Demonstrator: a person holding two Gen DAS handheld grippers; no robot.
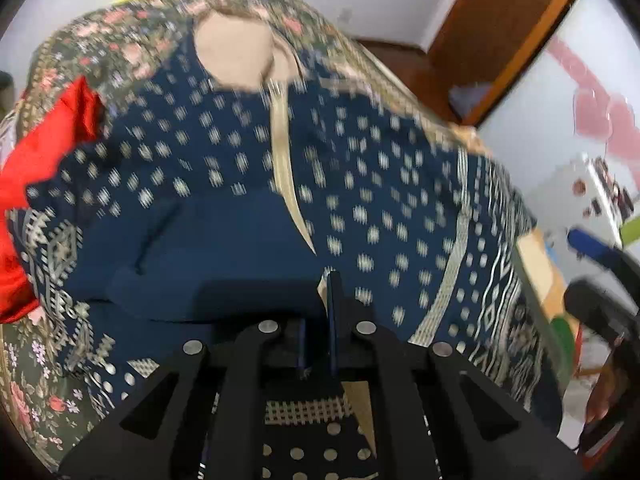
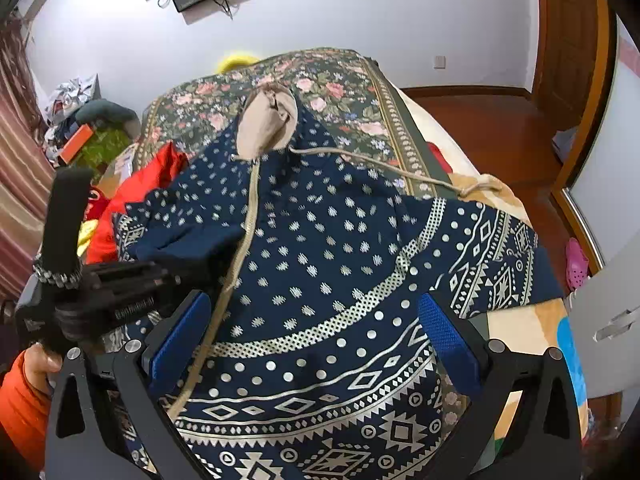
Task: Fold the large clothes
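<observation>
A large navy garment (image 2: 320,248) with silver dots and geometric borders lies spread on a bed, its beige neck lining (image 2: 266,124) at the far end and a beige cord (image 2: 236,256) running down it. It also shows in the left wrist view (image 1: 360,200), blurred. My left gripper (image 1: 322,320) is shut on a fold of the navy garment at its near left side; in the right wrist view it appears as a black tool (image 2: 120,292). My right gripper (image 2: 312,344) is open above the patterned hem, its blue pads (image 2: 444,332) apart and empty.
The bed has a dark floral cover (image 2: 340,88). A red garment (image 2: 132,196) lies at the left of the navy one. Clutter (image 2: 76,120) is piled by the left wall. A wooden door (image 2: 568,48) and wood floor (image 2: 480,120) are at right.
</observation>
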